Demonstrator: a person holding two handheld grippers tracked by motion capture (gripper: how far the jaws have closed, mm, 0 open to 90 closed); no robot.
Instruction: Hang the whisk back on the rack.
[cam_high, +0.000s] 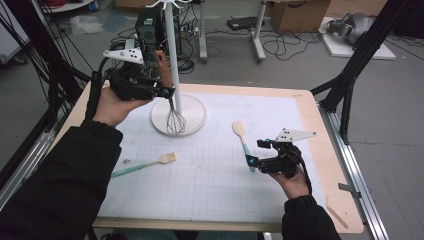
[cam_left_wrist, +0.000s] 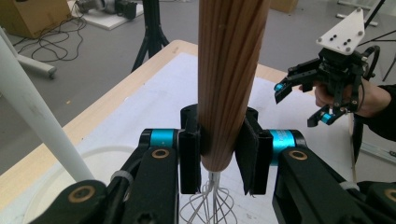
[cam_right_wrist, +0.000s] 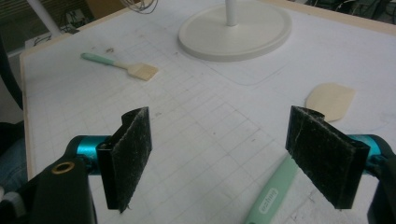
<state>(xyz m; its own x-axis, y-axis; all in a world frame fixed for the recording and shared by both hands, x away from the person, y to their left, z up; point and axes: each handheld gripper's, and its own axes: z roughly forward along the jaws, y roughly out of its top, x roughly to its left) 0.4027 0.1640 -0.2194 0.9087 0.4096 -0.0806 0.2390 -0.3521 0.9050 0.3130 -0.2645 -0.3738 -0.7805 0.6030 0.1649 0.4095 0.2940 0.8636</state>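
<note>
Wooden-handled wire whisk (cam_left_wrist: 231, 84): upright, clamped in left gripper (cam_left_wrist: 219, 154), above round white stand base (cam_high: 192, 125).
Right gripper (cam_right_wrist: 229, 154): jaws spread, empty, over mint-handled spatula (cam_right_wrist: 275, 186).

Floor: you stand over grey floor (cam_high: 310, 65), strewn with black cables (cam_high: 280, 47) beyond the desk's far edge.
Desk: pale wood rim (cam_high: 327, 165), white gridded mat (cam_high: 210, 175).
Furniture: cardboard box (cam_high: 299, 15) at the back; black tripod legs (cam_high: 357, 60) off your desk's right corner.
</note>
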